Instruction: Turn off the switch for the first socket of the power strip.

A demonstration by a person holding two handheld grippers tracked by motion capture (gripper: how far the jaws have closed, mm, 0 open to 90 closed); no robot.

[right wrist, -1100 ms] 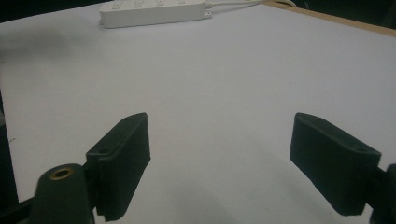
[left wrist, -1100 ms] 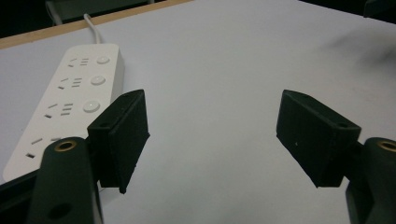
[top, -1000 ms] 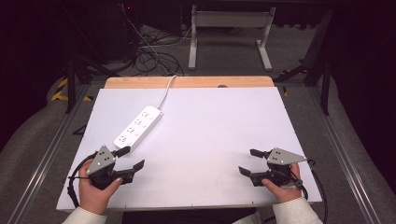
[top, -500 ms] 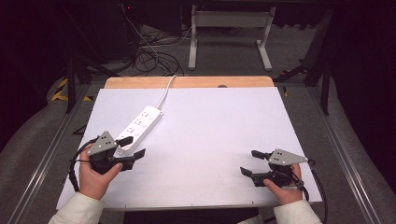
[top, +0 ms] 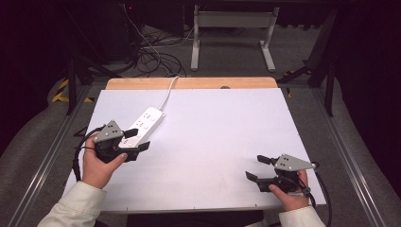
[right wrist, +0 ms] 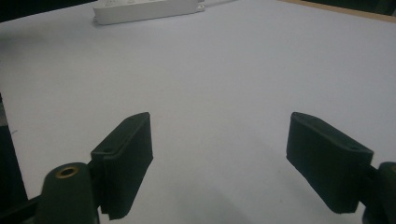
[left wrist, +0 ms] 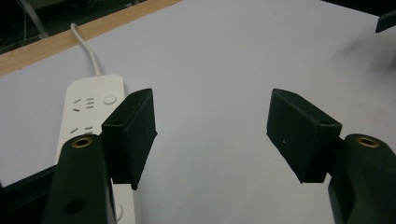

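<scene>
A white power strip (top: 147,122) lies on the white table top (top: 217,132) at the left, its cable running off the far edge. My left gripper (top: 138,139) hovers open at the strip's near end, one jaw over it. In the left gripper view the power strip (left wrist: 88,109) sits behind the left jaw, and the gripper (left wrist: 212,135) holds nothing. Near the front right corner my right gripper (top: 256,168) is open and empty, pointing left. The right gripper view has the power strip (right wrist: 144,9) far off at the top, beyond the gripper (right wrist: 219,158).
A wooden strip (top: 189,83) edges the table's far side. Beyond it on the floor lie tangled cables (top: 151,56) and a white metal stand (top: 231,33). Metal rails (top: 47,146) run along both sides of the table.
My left gripper has moved forward and up the table to the near end of the power strip. The right gripper has stayed put.
</scene>
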